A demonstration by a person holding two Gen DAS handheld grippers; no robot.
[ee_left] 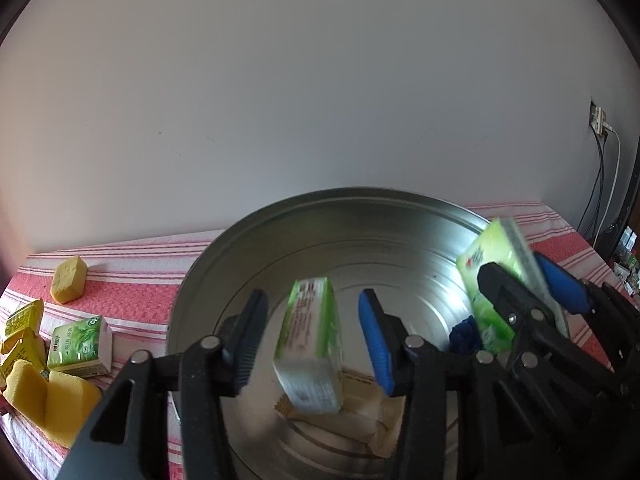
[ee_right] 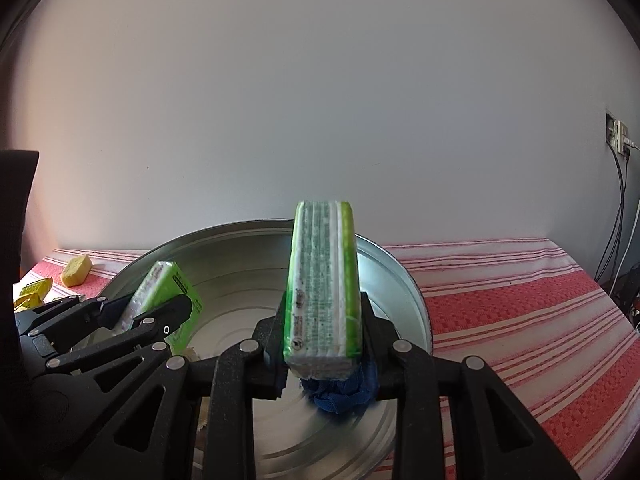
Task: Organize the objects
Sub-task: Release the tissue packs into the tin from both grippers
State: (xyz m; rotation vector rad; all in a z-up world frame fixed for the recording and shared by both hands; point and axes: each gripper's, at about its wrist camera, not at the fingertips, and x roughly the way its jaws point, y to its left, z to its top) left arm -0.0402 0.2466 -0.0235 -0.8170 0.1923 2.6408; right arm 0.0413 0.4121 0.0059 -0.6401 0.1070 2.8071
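Note:
A wide metal basin (ee_left: 320, 216) stands on the striped cloth, with both grippers over it. My left gripper (ee_left: 314, 340) is open: a green tissue pack (ee_left: 310, 344), blurred, hangs loose between its fingers with a gap on each side. My right gripper (ee_right: 324, 336) has a second green pack (ee_right: 324, 288) upright between its fingers, which seem slack on it. The pack's lower end reaches a blue cloth (ee_right: 340, 396) in the basin. The left wrist view shows this gripper (ee_left: 528, 284) and its blurred pack (ee_left: 492, 276) at the basin's right rim. The left gripper (ee_right: 148, 308) shows at the left of the right wrist view.
Left of the basin lie a yellow sponge (ee_left: 70, 278), a green tissue pack (ee_left: 80, 346), yellow packets (ee_left: 24, 320) and yellow sponges (ee_left: 48, 400). Pale packets (ee_left: 360, 412) rest in the basin. The red-striped tablecloth (ee_right: 520, 320) stretches right. A wall socket with cables (ee_right: 618, 136) is at far right.

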